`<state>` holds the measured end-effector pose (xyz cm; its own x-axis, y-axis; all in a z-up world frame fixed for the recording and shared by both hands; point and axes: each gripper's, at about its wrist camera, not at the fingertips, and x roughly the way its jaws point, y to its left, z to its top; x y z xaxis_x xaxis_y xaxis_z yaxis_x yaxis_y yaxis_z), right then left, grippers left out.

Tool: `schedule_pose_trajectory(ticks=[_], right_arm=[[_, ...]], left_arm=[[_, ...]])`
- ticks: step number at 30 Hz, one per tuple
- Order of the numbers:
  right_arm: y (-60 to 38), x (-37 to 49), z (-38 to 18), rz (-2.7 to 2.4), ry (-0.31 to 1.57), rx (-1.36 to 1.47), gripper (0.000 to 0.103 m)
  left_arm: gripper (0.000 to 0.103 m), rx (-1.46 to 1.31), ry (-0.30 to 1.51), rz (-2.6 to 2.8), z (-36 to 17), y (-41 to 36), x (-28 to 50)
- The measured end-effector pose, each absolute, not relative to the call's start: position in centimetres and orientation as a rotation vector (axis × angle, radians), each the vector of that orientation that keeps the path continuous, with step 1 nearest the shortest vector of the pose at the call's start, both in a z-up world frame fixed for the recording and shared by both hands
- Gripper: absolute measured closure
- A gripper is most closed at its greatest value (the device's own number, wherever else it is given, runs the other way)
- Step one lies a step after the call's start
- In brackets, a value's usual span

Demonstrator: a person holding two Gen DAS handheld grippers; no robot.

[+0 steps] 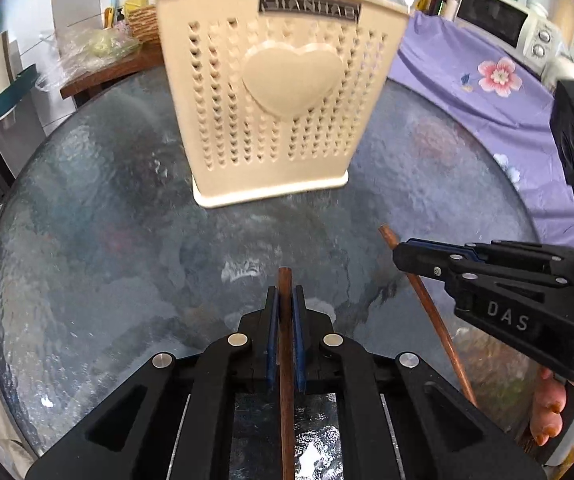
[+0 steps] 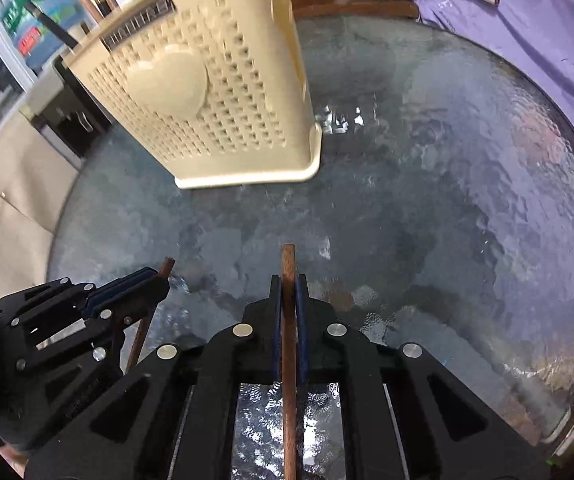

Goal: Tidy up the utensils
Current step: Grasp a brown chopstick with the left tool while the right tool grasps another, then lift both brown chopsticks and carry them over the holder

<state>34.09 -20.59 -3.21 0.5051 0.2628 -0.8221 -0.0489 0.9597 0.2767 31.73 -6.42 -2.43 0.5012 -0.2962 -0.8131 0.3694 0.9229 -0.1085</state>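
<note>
1. 2 brown chopsticks: 1 chopstick (image 1: pixel 286 320) is clamped between the closed blue pads of the left gripper (image 1: pixel 286 300) at lower centre; the other chopstick (image 2: pixel 288 320) is pinched the same way by the right gripper (image 2: pixel 288 288).
2. 1 cream utensil holder (image 1: pixel 275 92) stands upright on the round glass table (image 1: pixel 87 220), upper centre, apart from both grippers.
3. Both chopsticks' lower ends are cut off by the frame.
4. The holder's inside is hidden.
</note>
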Motion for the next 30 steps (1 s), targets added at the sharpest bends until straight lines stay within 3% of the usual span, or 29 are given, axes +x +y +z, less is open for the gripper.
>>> schedule_pose_trajectory(ticks=[15, 30], right_arm=[[-20.7, 29.3, 5.7, 0.305, 0.675, 0.186, 0.095], [-20.1, 26.9, 11.8, 0.365, 0.534, 0.137, 0.095]], left_arm=[[0.096, -0.025, 0.713, -0.44, 7.2, -3.7, 28.3], [0.096, -0.024, 0.582, -0.462, 12.5, -2.9, 26.5]])
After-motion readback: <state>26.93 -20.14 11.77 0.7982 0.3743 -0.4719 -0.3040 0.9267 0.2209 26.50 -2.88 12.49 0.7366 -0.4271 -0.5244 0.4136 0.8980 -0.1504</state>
